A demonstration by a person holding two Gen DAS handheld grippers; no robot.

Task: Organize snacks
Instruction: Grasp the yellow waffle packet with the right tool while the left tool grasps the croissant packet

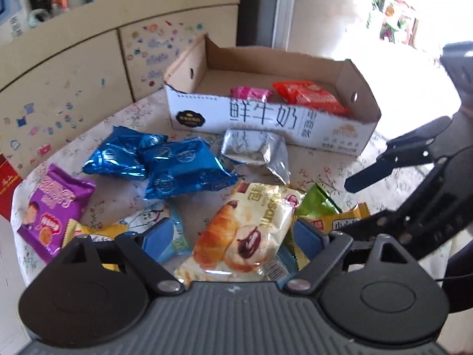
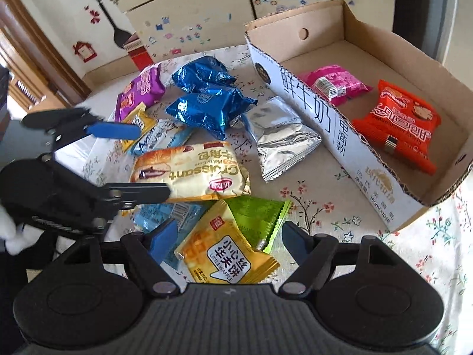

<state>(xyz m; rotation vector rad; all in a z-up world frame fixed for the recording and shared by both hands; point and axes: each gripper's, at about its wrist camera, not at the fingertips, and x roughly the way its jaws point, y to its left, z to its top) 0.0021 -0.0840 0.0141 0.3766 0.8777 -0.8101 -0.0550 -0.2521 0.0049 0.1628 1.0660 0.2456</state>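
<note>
A cardboard box (image 1: pixel 366 109) (image 2: pixel 348 136) stands on the floral tablecloth and holds a pink packet (image 1: pixel 249 93) (image 2: pixel 334 84) and a red-orange packet (image 1: pixel 310 96) (image 2: pixel 405 124). Loose snacks lie in front of it: a croissant pack (image 1: pixel 248 233) (image 2: pixel 195 171), two blue foil packs (image 1: pixel 165 162) (image 2: pixel 207 100), a silver pack (image 1: pixel 257 151) (image 2: pixel 280 139), a purple pack (image 1: pixel 53 207) (image 2: pixel 142 88), a yellow waffle pack (image 2: pixel 227 254) and a green pack (image 2: pixel 257 216). My left gripper (image 1: pixel 233 236) is open over the croissant pack. My right gripper (image 2: pixel 230 242) is open over the waffle pack.
A beige cabinet (image 1: pixel 74 59) (image 2: pixel 236 11) with small stickers stands behind the table. The table's edge (image 1: pixel 17 236) runs along the left in the left wrist view. A light-blue packet (image 2: pixel 159 139) and another yellow packet (image 2: pixel 139 124) lie by the purple pack.
</note>
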